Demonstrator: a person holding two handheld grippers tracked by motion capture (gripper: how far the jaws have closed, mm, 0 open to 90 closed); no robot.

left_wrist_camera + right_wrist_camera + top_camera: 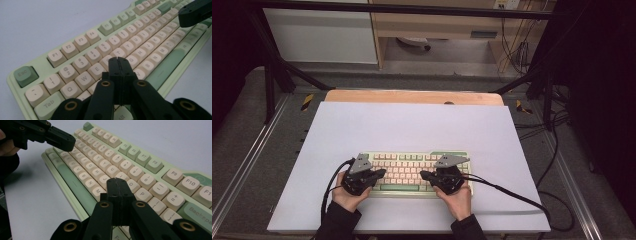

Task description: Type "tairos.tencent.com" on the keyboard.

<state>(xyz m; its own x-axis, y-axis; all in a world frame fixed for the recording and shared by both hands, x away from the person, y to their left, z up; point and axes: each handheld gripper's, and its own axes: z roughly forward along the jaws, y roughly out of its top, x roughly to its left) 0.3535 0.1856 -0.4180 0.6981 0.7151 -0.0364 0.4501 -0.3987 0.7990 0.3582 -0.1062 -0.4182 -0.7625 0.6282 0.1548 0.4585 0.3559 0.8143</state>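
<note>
A pale green keyboard (409,172) with cream and green keys lies on a white sheet near the table's front edge. My left gripper (382,173) hovers over its left half, jaws shut with nothing between them; in the left gripper view its tips (119,60) sit above the keys (105,61) near R and T. Over the right half, my right gripper (423,175) is likewise shut and empty, its tips (117,180) above the keys near K and L. The two point toward each other. The right gripper's tip (192,16) appears far off in the left gripper view, the left gripper's tip (62,140) in the right gripper view.
The white sheet (412,130) covers most of a wooden table (412,96). Black cables (512,192) trail from both grippers across the sheet. A dark metal frame (272,75) and floor cables (552,130) surround the table. Bare sheet lies behind and beside the keyboard.
</note>
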